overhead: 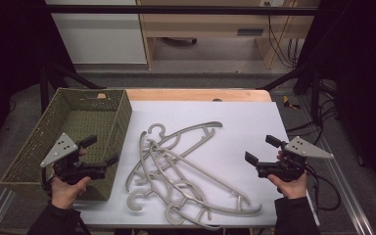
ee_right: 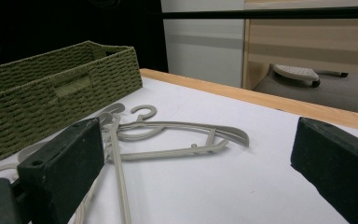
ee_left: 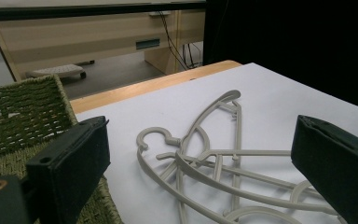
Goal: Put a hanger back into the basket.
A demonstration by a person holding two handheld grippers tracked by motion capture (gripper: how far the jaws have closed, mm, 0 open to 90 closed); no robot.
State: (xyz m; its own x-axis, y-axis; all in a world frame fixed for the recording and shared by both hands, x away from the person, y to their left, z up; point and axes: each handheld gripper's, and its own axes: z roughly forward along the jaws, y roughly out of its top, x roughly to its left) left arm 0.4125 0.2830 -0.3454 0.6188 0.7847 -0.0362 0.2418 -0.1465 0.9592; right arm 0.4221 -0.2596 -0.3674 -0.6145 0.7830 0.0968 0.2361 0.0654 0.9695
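Jaws, high view: we see left gripper (overhead: pixel 98 151) and right gripper (overhead: pixel 262 150) spread, empty.
Hangers (overhead: pixel 176 171): tangled pile mid-table, beside basket (overhead: pixel 120 105) at left edge.
Left gripper view: hooks interlock; we judge one lift drags neighbours.
Right gripper view: thin bars may slip.

High view: overhead, facing forward and down across the white-covered table (overhead: pixel 254 122). Gripper views: low, near the tabletop, converging from opposite sides; all share the tangled grey plastic hangers (overhead: pixel 181 171) (ee_left: pixel 214 163) (ee_right: pixel 168 135) and green woven basket (overhead: pixel 85 122) (ee_left: pixel 23 116) (ee_right: pixel 51 93).
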